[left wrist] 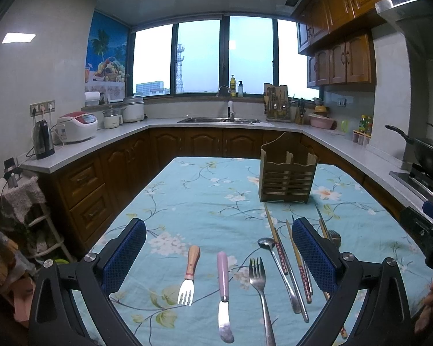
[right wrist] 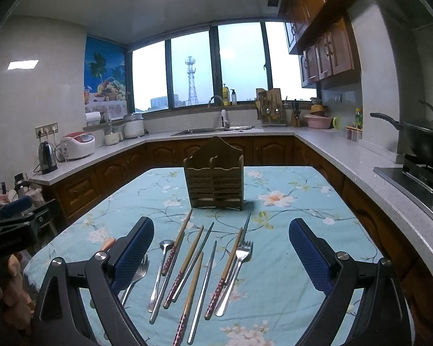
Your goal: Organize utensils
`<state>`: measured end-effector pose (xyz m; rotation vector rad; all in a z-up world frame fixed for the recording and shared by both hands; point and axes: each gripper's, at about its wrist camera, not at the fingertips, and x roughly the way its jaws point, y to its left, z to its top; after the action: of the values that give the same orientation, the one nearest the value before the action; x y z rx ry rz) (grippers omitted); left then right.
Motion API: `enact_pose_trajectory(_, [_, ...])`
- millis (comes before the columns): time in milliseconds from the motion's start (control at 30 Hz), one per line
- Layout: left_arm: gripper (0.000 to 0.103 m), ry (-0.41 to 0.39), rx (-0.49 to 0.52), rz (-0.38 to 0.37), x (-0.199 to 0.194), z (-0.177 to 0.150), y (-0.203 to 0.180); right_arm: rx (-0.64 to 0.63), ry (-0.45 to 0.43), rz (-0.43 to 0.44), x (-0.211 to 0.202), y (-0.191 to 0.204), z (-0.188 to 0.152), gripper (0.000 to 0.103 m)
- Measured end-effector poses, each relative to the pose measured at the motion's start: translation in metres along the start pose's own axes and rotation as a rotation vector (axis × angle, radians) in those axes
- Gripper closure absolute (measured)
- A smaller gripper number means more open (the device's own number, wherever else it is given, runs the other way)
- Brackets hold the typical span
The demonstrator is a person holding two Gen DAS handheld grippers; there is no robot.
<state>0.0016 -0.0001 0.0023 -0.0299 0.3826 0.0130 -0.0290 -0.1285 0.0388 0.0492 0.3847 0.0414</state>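
Note:
A wooden utensil holder (left wrist: 287, 174) stands upright at the far middle of the table; it also shows in the right wrist view (right wrist: 215, 184). My left gripper (left wrist: 219, 248) is open and empty above a wooden-handled fork (left wrist: 189, 276), a pink-handled butter knife (left wrist: 223, 285), a steel fork (left wrist: 259, 285) and a spoon (left wrist: 270, 248). My right gripper (right wrist: 220, 245) is open and empty above several wooden and metal chopsticks (right wrist: 187, 262), a spoon (right wrist: 163, 262) and a steel fork (right wrist: 238, 271). All utensils lie flat on the cloth.
The table has a light blue floral cloth (left wrist: 205, 201). Brown cabinets and a grey counter (left wrist: 101, 141) ring the room, with a kettle (left wrist: 43, 139), rice cooker (left wrist: 76, 127), sink (left wrist: 219, 120) and a wok on the stove (right wrist: 424, 141). The other gripper shows at the right edge (left wrist: 427, 230).

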Motion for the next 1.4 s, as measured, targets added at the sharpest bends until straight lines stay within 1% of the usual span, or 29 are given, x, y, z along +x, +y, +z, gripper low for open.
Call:
enact_pose_trajectory(633, [0.001,0.004,-0.001,0.000,0.001,0.000,0.001,-0.004,0.002,0.008,0.003,0.003,0.000,0.007])
enact_pose_trajectory(967, [0.001,0.024,0.003,0.000,0.012,0.000,0.001,-0.002,0.010,0.013,0.006,0.004,-0.001,0.007])
enact_pose_trajectory(1267, [0.001,0.060,-0.001,-0.009,0.023,0.002,0.002,0.009,0.033,0.013,0.015,-0.001,-0.004,0.007])
enact_pose_trajectory(1400, [0.001,0.100,-0.002,-0.023,0.034,0.006,0.000,0.015,0.054,0.015,0.021,-0.003,-0.005,0.007])
